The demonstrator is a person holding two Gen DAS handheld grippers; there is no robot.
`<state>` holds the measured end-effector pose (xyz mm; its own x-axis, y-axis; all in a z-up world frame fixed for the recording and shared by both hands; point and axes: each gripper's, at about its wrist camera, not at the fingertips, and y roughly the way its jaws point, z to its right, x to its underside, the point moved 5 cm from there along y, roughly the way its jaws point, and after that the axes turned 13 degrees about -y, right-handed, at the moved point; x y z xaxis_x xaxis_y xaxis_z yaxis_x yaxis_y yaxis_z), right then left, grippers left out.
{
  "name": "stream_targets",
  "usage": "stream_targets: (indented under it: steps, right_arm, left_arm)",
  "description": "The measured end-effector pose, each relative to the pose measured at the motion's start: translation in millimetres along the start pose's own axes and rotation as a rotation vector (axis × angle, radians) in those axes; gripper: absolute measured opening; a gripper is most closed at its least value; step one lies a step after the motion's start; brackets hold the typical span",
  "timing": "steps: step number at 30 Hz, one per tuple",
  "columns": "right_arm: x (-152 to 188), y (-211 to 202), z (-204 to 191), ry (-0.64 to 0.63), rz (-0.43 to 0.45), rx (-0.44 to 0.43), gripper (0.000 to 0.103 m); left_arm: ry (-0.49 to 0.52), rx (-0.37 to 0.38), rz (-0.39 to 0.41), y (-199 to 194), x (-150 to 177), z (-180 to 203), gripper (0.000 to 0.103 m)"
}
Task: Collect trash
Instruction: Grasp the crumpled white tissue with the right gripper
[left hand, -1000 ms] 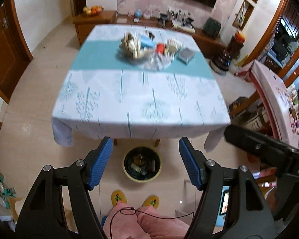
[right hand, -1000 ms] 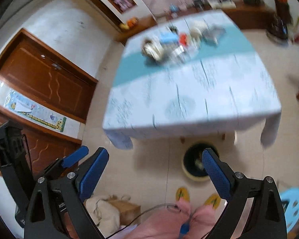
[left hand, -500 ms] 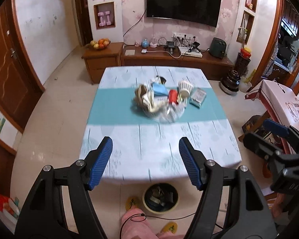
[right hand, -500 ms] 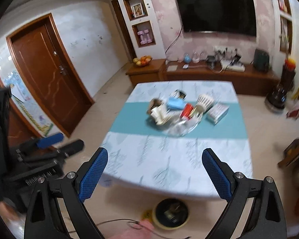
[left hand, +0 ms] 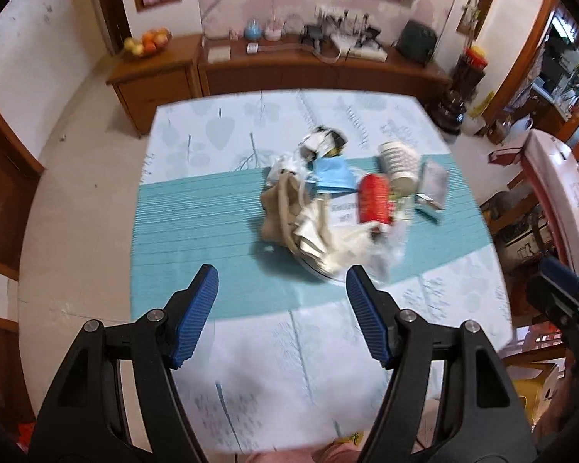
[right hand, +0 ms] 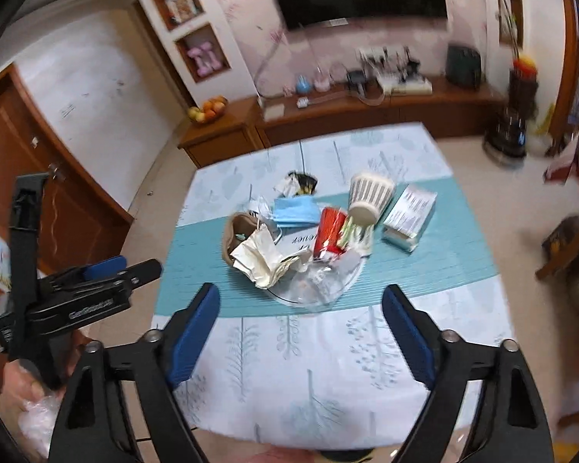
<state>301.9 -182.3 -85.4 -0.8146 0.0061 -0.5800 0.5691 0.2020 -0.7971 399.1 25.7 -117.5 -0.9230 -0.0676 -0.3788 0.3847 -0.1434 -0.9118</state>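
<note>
1. Two grippers hang above a table [left hand: 197, 208] covered by a pale cloth with a teal band across its middle.
2. The left gripper [left hand: 281, 308] stands wide with nothing between its blue pads [left hand: 197, 308], and its jaws are closing slightly; in the right wrist view it shows at the left edge [right hand: 108, 270].
3. The right gripper [right hand: 301, 332] also stands wide and empty over the near part of the cloth, its jaws closing.
4. The trash pile [left hand: 328, 216] lies on the teal band, right of centre in the left wrist view and ahead of both grippers, touched by neither.
5. Within the pile, crumpled whitish paper [right hand: 266, 258] lies beside a tan pouch [right hand: 231, 239], with a blue face mask [right hand: 295, 210] just behind them.
6. A red packet [right hand: 328, 231] leans next to a tipped striped paper cup [right hand: 368, 196], and clear plastic wrap [right hand: 320, 281] spreads at the near edge.
7. A small printed box [right hand: 409, 212] lies just right of the cup, on the teal band.
8. A dark crumpled wrapper [right hand: 299, 183] lies behind the mask, on the pale cloth.
9. A wooden sideboard [left hand: 289, 73] stands along the wall beyond the table.
</note>
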Motion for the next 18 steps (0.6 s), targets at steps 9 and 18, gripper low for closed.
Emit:
stream_targets:
  steps: [9,18]
  right_arm:
    - [14.8,158.5,2.0,0.249,-0.121,-0.122,0.072]
    - [30.3,247.7,-11.8,0.358,-0.194,-0.184,0.062]
  left_arm:
    - [-0.024,0.074,-0.177,133.0,-24.5,-8.4,0.057]
    - [-0.06,0.13,-0.273,188.0,-32.7,-6.0,0.047]
